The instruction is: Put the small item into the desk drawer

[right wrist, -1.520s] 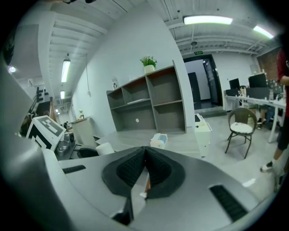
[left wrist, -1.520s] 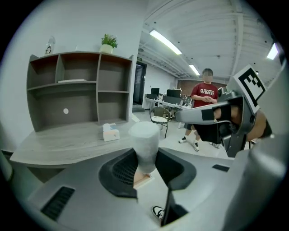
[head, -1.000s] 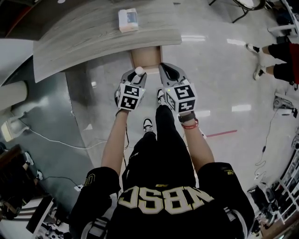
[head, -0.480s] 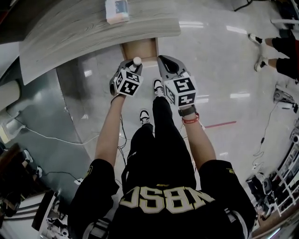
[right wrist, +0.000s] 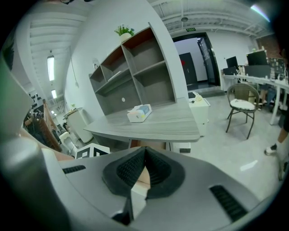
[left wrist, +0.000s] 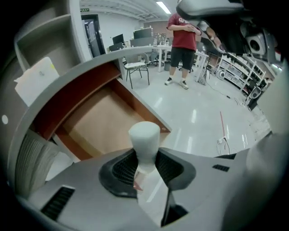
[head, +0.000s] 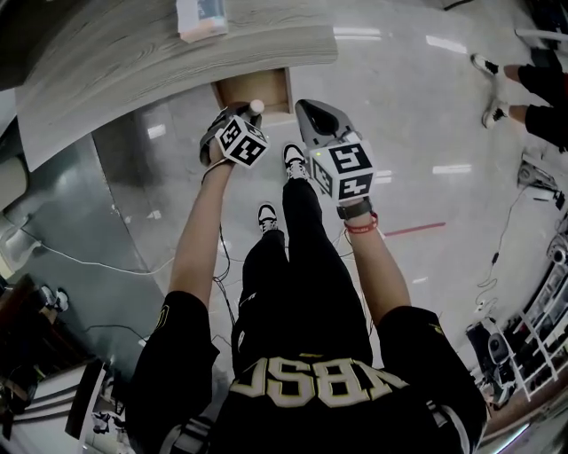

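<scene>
The small item (head: 256, 106) is a white capped piece; in the left gripper view the item (left wrist: 144, 140) stands up between the pads. My left gripper (head: 251, 113) is shut on it and points steeply down over the front of the open wooden drawer (head: 253, 89). The drawer (left wrist: 99, 122) shows a bare tan bottom under the grey desk (head: 133, 53). In that view the left gripper (left wrist: 145, 164) clamps the item's lower part. My right gripper (head: 308, 108) hangs beside the drawer's right corner; seen in its own view, the right gripper (right wrist: 145, 152) has its pads together on nothing.
A tissue box (head: 200, 18) lies on the desk top, the same tissue box (right wrist: 139, 113) showing in the right gripper view before a wall shelf (right wrist: 135, 72). A person in a red shirt (left wrist: 183, 36) stands across the room. A chair (right wrist: 241, 106) stands to the right.
Both grippers have sunk toward the drawer. The left one has tipped further down and carried the item over the drawer's front edge. The right one followed beside it, still shut.
</scene>
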`<action>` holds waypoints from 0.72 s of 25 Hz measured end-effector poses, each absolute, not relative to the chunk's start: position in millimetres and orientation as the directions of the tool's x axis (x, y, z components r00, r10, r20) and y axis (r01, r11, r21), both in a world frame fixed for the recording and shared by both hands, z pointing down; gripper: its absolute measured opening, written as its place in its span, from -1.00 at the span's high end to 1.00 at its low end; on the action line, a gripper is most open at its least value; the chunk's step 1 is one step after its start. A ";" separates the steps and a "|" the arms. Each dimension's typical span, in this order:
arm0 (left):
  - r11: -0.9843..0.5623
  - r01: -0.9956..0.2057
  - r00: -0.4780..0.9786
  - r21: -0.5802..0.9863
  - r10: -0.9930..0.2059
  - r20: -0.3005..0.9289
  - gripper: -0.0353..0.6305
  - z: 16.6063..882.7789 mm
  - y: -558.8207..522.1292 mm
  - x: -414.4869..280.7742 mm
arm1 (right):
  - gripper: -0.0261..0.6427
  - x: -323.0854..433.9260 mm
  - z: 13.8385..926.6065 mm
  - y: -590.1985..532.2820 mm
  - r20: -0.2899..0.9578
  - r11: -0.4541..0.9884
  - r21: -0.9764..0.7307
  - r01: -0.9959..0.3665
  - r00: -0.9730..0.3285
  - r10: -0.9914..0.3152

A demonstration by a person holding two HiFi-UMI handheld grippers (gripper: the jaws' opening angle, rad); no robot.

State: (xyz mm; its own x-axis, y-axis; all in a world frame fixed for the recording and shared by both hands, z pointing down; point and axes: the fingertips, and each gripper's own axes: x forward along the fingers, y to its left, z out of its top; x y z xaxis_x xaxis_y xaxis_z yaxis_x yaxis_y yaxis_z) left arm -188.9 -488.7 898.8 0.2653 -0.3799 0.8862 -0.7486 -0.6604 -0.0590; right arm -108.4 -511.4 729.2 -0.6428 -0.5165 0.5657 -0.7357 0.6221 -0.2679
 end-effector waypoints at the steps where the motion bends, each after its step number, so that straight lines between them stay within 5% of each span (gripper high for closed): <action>1: -0.673 -0.737 0.260 -0.064 -0.369 0.893 0.49 904.8 -489.7 -187.3 | 0.90 -107.6 731.3 -512.4 0.567 0.621 -0.270 -0.736 -0.643 -0.515; 18: -0.860 -0.451 0.008 -0.237 -0.270 0.963 0.49 965.4 -508.8 -178.5 | 0.90 -83.1 752.3 -516.2 0.573 0.578 -0.321 -0.750 -0.640 -0.512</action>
